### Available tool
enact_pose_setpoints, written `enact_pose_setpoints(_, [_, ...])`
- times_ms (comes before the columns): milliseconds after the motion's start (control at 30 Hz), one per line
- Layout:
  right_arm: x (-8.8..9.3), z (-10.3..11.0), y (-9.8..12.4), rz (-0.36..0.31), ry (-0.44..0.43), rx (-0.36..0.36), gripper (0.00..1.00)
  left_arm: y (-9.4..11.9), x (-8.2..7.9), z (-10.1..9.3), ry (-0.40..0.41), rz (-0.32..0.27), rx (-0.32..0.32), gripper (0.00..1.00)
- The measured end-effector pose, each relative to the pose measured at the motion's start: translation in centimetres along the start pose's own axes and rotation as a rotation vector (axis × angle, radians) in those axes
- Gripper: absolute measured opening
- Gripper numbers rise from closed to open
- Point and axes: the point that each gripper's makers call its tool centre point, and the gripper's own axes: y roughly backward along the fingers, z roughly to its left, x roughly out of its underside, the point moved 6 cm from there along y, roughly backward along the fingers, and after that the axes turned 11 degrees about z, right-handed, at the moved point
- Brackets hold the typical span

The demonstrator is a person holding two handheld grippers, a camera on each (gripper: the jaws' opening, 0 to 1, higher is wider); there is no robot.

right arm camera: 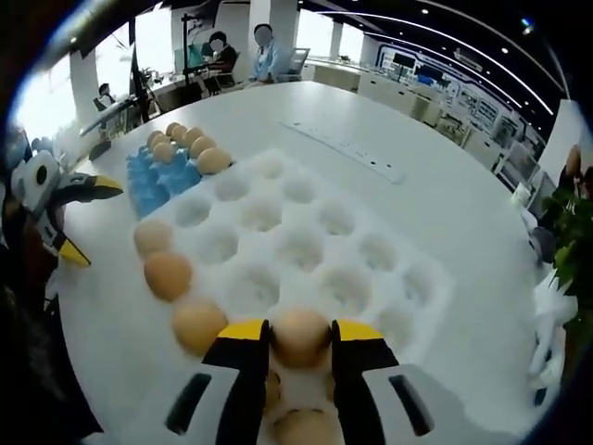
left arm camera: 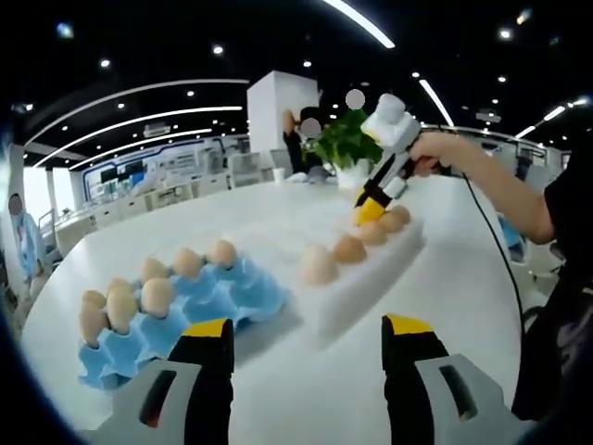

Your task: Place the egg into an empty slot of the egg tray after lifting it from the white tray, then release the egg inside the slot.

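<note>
left hand-held gripper [left arm camera: 307,345]: jaws wide, nothing between, above the surface [left arm camera: 278,389] | blue egg tray [left arm camera: 199,297]: eggs along its far side, touching the white tray [right arm camera: 306,241] | right hand-held gripper [right arm camera: 300,345]: jaws closed on an egg [right arm camera: 300,336] at the white tray's near edge, beside a row of eggs

The egg tray [left arm camera: 185,306] sits just beside the white tray [left arm camera: 371,269] on the table [left arm camera: 482,306] — eggs [left arm camera: 345,248] in both.
</note>
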Motion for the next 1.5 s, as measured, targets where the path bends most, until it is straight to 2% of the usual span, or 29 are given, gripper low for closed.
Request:
enact_pose_setpoints(533, [-1.7,0.5,1.4,-0.057,0.025,-0.017,0.28,-0.4,-0.9,0.2,-0.007,-0.023,0.011,0.65])
enact_pose_setpoints(700, [-3.0,1.0,1.7,-0.081,0.041,-0.025,0.28,-0.5,-1.1,-0.1,-0.010,-0.032,0.015,0.65])
enact_pose_setpoints(1233, [-6.1,4.8,1.4,-0.134,0.099,-0.085,0.28,-1.3,-1.7,0.1,-0.018,-0.054,0.007,0.63])
enact_pose_setpoints(1500, [-7.3,6.7,0.9,-0.189,0.108,-0.126,0.28,-1.8,-1.9,0.7,-0.021,-0.047,-0.020,0.60])
